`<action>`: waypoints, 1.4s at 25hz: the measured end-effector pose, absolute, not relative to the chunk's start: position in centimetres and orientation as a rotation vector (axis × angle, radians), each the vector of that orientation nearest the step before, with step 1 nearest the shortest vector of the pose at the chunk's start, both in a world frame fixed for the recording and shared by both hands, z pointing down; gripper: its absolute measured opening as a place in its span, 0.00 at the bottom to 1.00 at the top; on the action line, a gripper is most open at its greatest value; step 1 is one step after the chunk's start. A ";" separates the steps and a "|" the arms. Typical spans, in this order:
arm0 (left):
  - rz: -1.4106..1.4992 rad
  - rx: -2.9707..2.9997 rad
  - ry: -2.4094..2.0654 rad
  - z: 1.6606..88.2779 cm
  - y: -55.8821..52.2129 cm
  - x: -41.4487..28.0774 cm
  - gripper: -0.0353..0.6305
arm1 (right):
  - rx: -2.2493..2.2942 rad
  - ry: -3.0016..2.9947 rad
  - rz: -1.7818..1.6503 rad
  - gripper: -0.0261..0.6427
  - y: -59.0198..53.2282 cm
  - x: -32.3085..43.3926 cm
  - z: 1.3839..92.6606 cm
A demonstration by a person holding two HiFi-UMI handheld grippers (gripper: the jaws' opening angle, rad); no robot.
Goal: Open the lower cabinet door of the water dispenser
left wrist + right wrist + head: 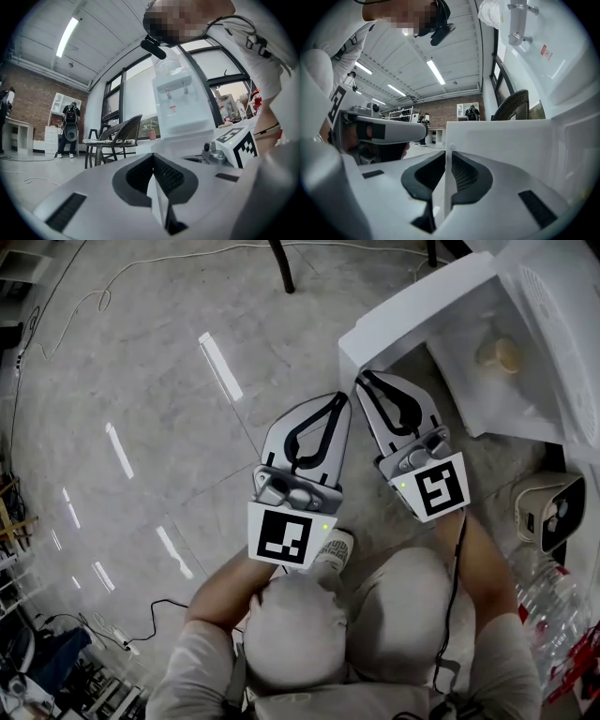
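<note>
Right gripper view: right hand-held gripper (449, 152) grips cabinet door (501, 138); red label (544, 50) illegible.

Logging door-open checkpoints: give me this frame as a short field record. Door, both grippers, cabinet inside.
door: white lower cabinet door of tall white water dispenser, swung open
right gripper: shut on the door's edge
left gripper: shut, empty, beside the right one
cabinet inside: small beige object, kind unclear

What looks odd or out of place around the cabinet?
Nothing stands out. The door is swung open, its edge pinched in the right gripper; no spill or damage shows. A beige cup sits inside the cabinet.
</note>
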State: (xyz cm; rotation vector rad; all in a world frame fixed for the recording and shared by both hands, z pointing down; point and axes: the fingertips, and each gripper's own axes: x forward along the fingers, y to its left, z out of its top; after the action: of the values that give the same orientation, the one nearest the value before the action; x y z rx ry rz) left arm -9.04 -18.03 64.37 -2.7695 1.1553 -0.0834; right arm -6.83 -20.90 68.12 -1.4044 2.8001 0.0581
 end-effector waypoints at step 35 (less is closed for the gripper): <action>0.022 -2.827 1.098 56.4 -16.9 -7.0 0.06 | -1.555 2.633 0.013 0.10 -15.6 -1.7 57.6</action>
State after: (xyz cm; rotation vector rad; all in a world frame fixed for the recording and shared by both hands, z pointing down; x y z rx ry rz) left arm -7.03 -16.87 56.36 -2.8265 1.0976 0.0221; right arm -1.74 -15.56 57.64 -1.5548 2.6331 0.0125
